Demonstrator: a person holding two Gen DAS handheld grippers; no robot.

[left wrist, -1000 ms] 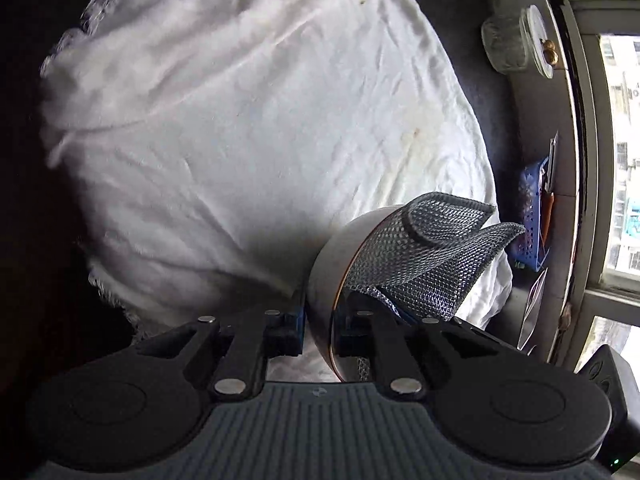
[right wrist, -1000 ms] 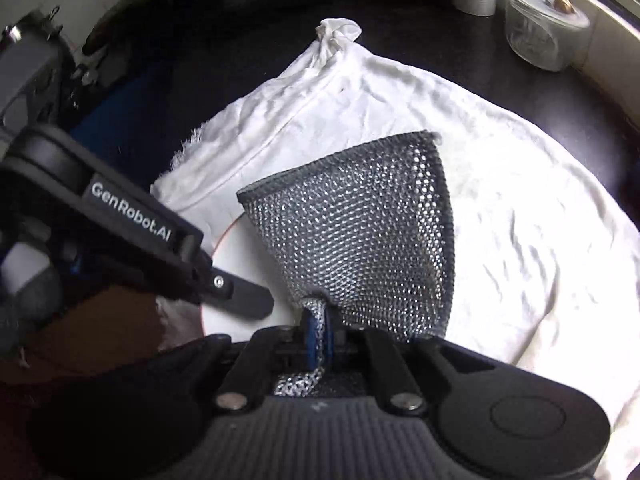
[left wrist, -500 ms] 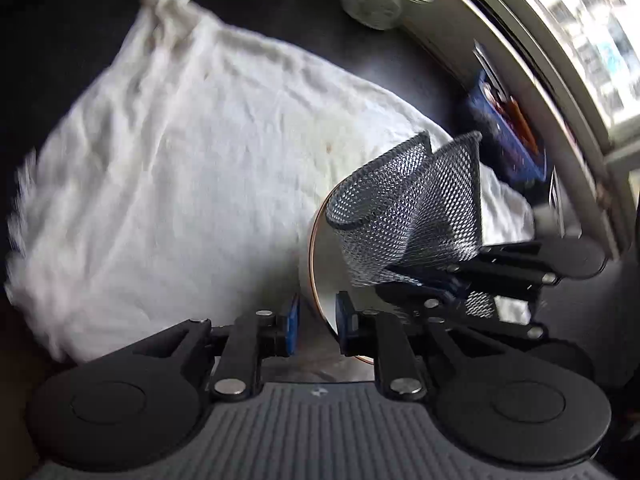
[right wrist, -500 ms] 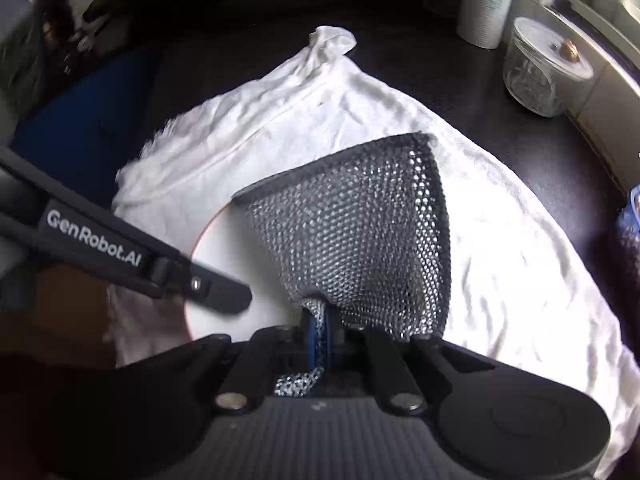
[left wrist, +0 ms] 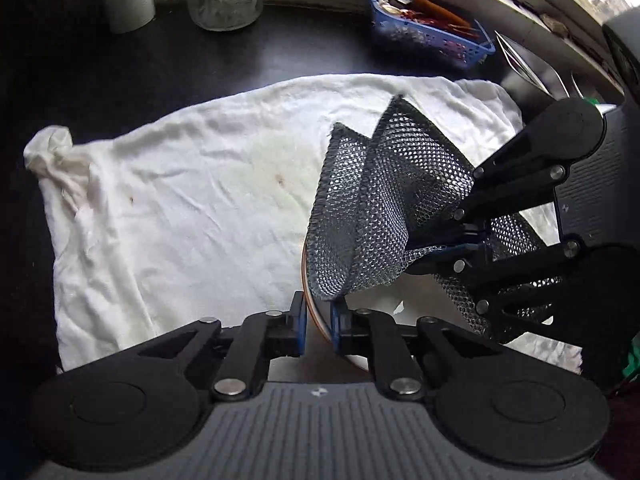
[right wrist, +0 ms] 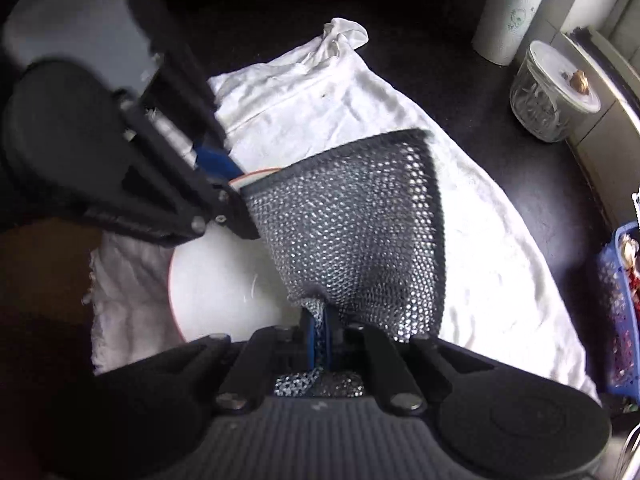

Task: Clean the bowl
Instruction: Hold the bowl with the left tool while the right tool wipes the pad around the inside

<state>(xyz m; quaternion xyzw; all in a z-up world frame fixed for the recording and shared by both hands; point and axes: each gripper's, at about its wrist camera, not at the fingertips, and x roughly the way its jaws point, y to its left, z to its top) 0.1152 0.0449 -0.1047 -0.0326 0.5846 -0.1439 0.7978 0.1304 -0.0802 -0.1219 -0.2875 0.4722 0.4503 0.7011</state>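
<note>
Left wrist view, left tool [left wrist: 319, 322] just closed, apparently pinching bowl [left wrist: 316, 320] rim, right tool [right wrist: 320, 334] clamping mesh scrubber [right wrist: 352, 236].

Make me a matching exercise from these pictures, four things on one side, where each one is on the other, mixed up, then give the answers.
Things:
1. mesh scrubber
2. bowl
3. glass jar
4. blue basket

Places:
A. rim between the left gripper's fingers
B. holding utensils by the window sill
C. pinched in the right gripper
D. beside the paper towel roll

Pairs: 1-C, 2-A, 3-D, 4-B
</note>
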